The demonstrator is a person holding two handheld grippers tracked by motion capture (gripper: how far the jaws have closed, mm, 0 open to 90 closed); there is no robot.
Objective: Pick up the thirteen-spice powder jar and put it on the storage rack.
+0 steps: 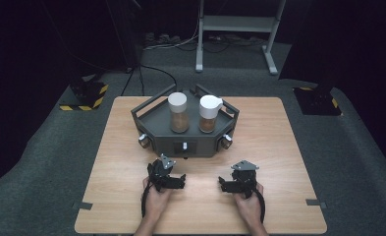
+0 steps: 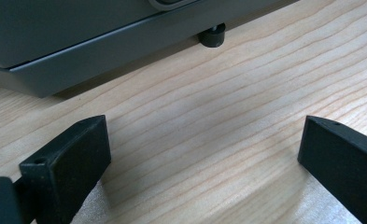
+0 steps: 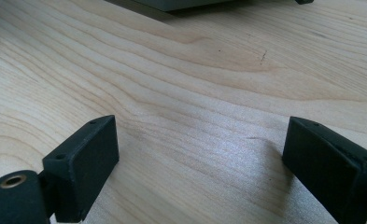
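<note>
A dark grey six-sided tray (image 1: 151, 114) stands at the middle back of the wooden table (image 1: 279, 147). Two clear jars with white lids hold brown contents in it: the left jar (image 1: 179, 114) and the right jar (image 1: 208, 114), side by side and upright. My left gripper (image 1: 177, 181) rests near the table's front, just before the tray, jaws wide apart with nothing between them (image 2: 204, 154). My right gripper (image 1: 226, 184) sits to its right, also open over bare wood (image 3: 200, 154). The tray's base (image 2: 78, 56) and one black foot (image 2: 212, 36) lie close ahead of the left jaws.
Metal knobs (image 1: 143, 140) (image 1: 225, 141) stick out of the tray's front corners, with a small switch (image 1: 184, 146) in its front panel. Tape tabs (image 1: 82, 205) (image 1: 316, 202) mark the table's front corners. A grey frame (image 1: 234, 24) and striped floor blocks (image 1: 85, 94) stand behind on the carpet.
</note>
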